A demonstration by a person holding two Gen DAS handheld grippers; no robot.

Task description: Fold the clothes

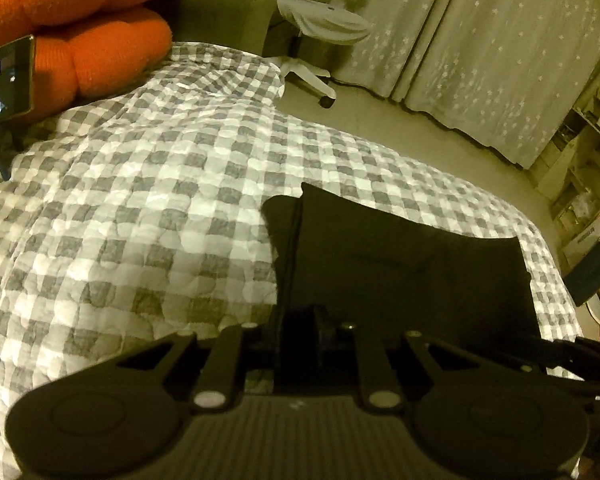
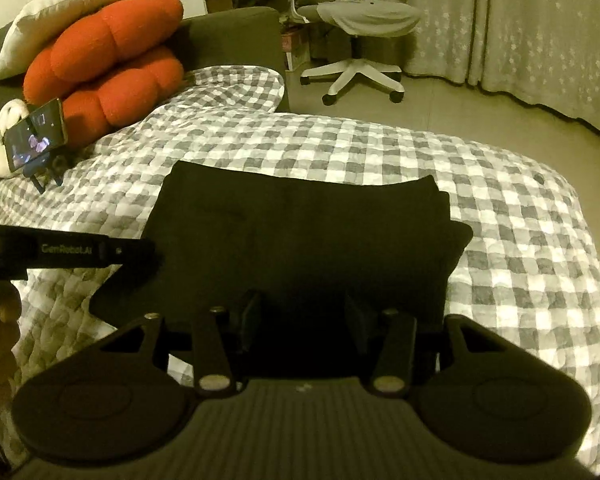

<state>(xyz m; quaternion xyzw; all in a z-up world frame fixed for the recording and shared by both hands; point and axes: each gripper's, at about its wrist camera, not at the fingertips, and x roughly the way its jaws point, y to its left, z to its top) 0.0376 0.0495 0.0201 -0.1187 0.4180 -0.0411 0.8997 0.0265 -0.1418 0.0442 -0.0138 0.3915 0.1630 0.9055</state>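
Inventory as I see it through both wrist cameras.

Black garment point(image 2: 300, 232): folded into a rough rectangle and lying flat on the checked bedspread point(image 2: 500, 240), near the bed's front edge. In the right wrist view a second folded layer sticks out at its right side.

Left tool point(image 1: 300, 320): fingers close together with a narrow gap. Black cloth lies right at them and a dark seam point(image 1: 290, 264) runs up from the gap, but it is all black on black, so I cannot tell whether the tool pinches the cloth. The same tool enters the right wrist view from the left point(image 2: 132, 250), its tip at the garment's left edge, with a hand point(image 2: 0, 320) behind it.

Right tool point(image 2: 304, 316): fingers about half spread, standing over the near part of the garment. Nothing visibly pressed between them.

Surroundings:
- Orange cushions point(image 2: 112, 64), stacked at the head of the bed, with a pale pillow point(image 2: 72, 12) leaning on top.
- Phone point(image 2: 34, 134) on a small stand, screen lit, just in front of the cushions, well apart from the garment.
- Office chair point(image 2: 360, 40) on the floor beyond the bed, grey cloth draped over its seat.
- Star-patterned curtains point(image 1: 500, 60) along the far wall.
- Shelving with boxes point(image 1: 584, 184) at the right edge of the left wrist view.
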